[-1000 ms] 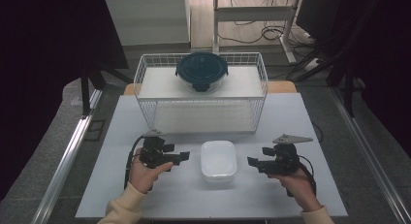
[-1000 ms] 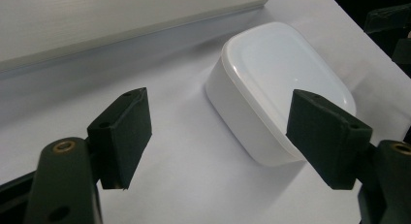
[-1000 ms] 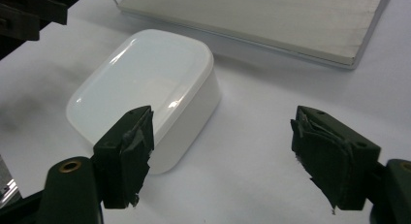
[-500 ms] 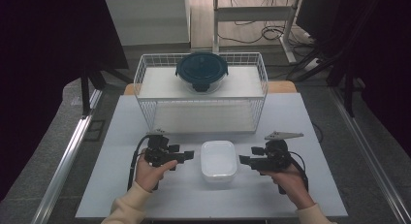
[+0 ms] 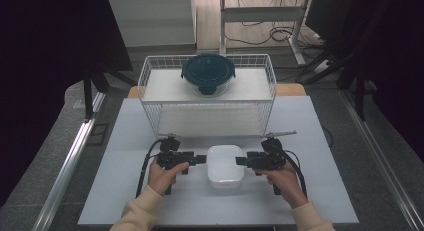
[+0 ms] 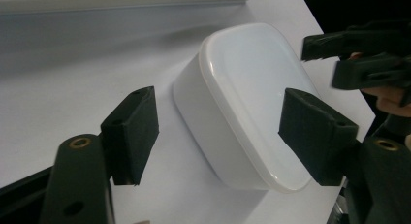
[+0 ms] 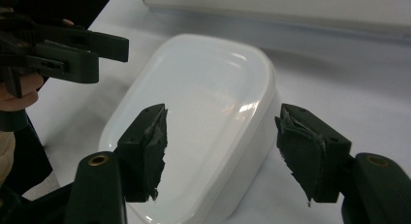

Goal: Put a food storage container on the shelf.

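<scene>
At the bottom of the high view, two hands are holding the left gripper (image 5: 201, 160) and the right gripper (image 5: 241, 161), pointing inward at a white lidded container (image 5: 225, 164) lying at lower centre on the desk (image 5: 125, 191). Both sets of jaws are standing apart, having just been closing, touching nothing. Farther up, a wire basket (image 5: 150, 91) is carrying a dark round lidded bowl (image 5: 207, 72).

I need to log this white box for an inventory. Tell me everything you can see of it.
The white box is a rounded rectangular container, glossy like plastic, with its matching lid on and closed. It sits flat on the white table, in front of the wire basket. The left tongs and right tongs flank its sides without pressing on it.
</scene>
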The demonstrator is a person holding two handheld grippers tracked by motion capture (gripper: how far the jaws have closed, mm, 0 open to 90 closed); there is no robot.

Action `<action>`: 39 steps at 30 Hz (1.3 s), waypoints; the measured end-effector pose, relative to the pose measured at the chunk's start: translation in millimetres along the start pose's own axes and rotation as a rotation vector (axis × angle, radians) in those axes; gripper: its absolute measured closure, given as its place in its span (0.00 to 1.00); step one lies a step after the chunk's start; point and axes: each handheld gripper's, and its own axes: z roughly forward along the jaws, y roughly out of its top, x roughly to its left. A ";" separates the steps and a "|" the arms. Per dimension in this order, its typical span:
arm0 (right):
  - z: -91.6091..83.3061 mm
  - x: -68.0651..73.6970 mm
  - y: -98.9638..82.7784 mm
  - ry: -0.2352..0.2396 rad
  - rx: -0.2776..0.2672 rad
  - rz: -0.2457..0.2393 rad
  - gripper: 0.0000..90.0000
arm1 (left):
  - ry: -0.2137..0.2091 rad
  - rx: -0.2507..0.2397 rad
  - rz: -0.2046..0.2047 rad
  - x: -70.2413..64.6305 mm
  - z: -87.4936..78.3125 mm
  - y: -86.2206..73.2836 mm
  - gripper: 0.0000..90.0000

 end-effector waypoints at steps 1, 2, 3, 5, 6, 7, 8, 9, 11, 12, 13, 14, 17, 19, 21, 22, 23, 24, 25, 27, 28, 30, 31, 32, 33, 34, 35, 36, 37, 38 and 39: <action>1.2 -1.2 -1.6 0.006 0.001 0.009 0.41 | -0.006 0.004 -0.005 0.1 2.3 0.1 0.34; 1.2 -1.2 -1.6 0.006 0.001 0.009 0.41 | -0.006 0.004 -0.005 0.1 2.3 0.1 0.35; 3.4 -3.7 -4.0 0.025 -0.001 0.036 0.43 | -0.020 0.012 -0.012 -0.2 7.0 -0.3 0.36; 4.8 -5.2 -5.6 0.024 0.006 0.038 0.45 | -0.038 0.019 -0.021 -0.7 10.6 -0.9 0.37; 4.8 -5.2 -5.6 0.024 0.006 0.038 0.45 | -0.038 0.019 -0.021 -0.7 10.6 -0.9 0.38; 5.0 -5.8 -5.8 0.028 0.011 0.039 0.46 | -0.043 0.022 -0.021 0.0 11.9 -1.2 0.38; 5.7 -6.2 -6.1 0.037 0.011 0.047 0.48 | -0.063 0.026 -0.059 2.3 15.7 -2.8 0.40; 6.1 -6.1 -6.2 0.040 0.014 0.048 0.49 | -0.067 0.031 -0.061 4.1 17.8 -3.4 0.41; 6.7 -6.3 -6.4 0.044 0.018 0.049 0.49 | -0.068 0.038 -0.060 5.5 19.1 -4.0 0.42; 7.5 -6.4 -6.8 0.047 0.023 0.052 0.50 | -0.078 0.037 -0.071 6.1 20.4 -4.7 0.43; 9.3 -7.4 -8.2 0.055 0.031 0.060 0.53 | -0.100 0.047 -0.083 8.3 22.7 -5.5 0.47; 9.3 -7.4 -8.2 0.055 0.031 0.060 0.53 | -0.100 0.047 -0.083 8.3 22.7 -5.5 0.47; 10.9 -11.2 -10.7 0.076 0.041 0.097 0.58 | -0.123 0.067 -0.083 7.2 27.1 -6.9 0.54; 9.4 -13.6 -11.0 0.086 0.036 0.124 0.62 | -0.131 0.068 -0.089 6.2 28.2 -7.5 0.59; 8.5 -14.6 -11.2 0.092 0.033 0.141 0.65 | -0.128 0.062 -0.097 6.1 27.5 -7.7 0.60; 6.8 -16.7 -12.2 0.099 0.019 0.175 0.70 | -0.121 0.014 -0.145 5.6 23.5 -9.1 0.70; 5.7 -17.7 -12.7 0.105 0.019 0.197 0.72 | -0.123 0.013 -0.140 5.5 22.7 -9.5 0.74; 5.7 -17.7 -12.7 0.105 0.019 0.197 0.72 | -0.123 0.013 -0.140 5.5 22.7 -9.5 0.75; 3.2 -18.9 -13.8 0.122 0.014 0.222 0.75 | -0.132 0.008 -0.142 5.6 21.4 -10.6 0.75; 0.7 -17.4 -14.5 0.126 0.012 0.224 0.76 | -0.137 0.009 -0.137 5.1 19.4 -10.7 0.76; -0.6 -16.4 -14.6 0.128 0.010 0.223 0.77 | -0.137 0.009 -0.137 5.1 19.4 -10.7 0.77; -3.4 -14.7 -14.7 0.135 0.002 0.222 0.79 | -0.132 0.000 -0.135 2.6 15.5 -11.0 0.79; -4.8 -14.2 -14.7 0.141 -0.001 0.222 0.80 | -0.134 0.001 -0.127 2.4 14.1 -11.3 0.80; -5.9 -13.6 -14.6 0.146 -0.006 0.225 0.81 | -0.134 -0.004 -0.127 1.5 13.1 -11.5 0.80; -6.8 -12.7 -14.6 0.149 -0.011 0.219 0.82 | -0.132 0.001 -0.111 1.8 11.4 -11.8 0.81; -7.7 -11.2 -14.6 0.150 -0.017 0.209 0.82 | -0.130 -0.006 -0.110 1.0 10.2 -12.1 0.81; -8.9 -9.6 -14.3 0.151 -0.022 0.203 0.84 | -0.131 -0.014 -0.107 0.6 8.7 -12.5 0.82; -10.5 -8.4 -14.0 0.154 -0.030 0.198 0.85 | -0.131 -0.014 -0.107 0.6 8.7 -12.5 0.83; -12.1 -7.1 -13.4 0.155 -0.038 0.194 0.87 | -0.136 -0.027 -0.110 -0.4 6.0 -13.3 0.84; -14.0 -5.7 -12.5 0.152 -0.046 0.185 0.88 | -0.134 -0.031 -0.104 -1.7 4.7 -13.5 0.85; -16.1 -3.7 -11.4 0.148 -0.053 0.175 0.89 | -0.130 -0.031 -0.096 -3.1 3.5 -13.6 0.86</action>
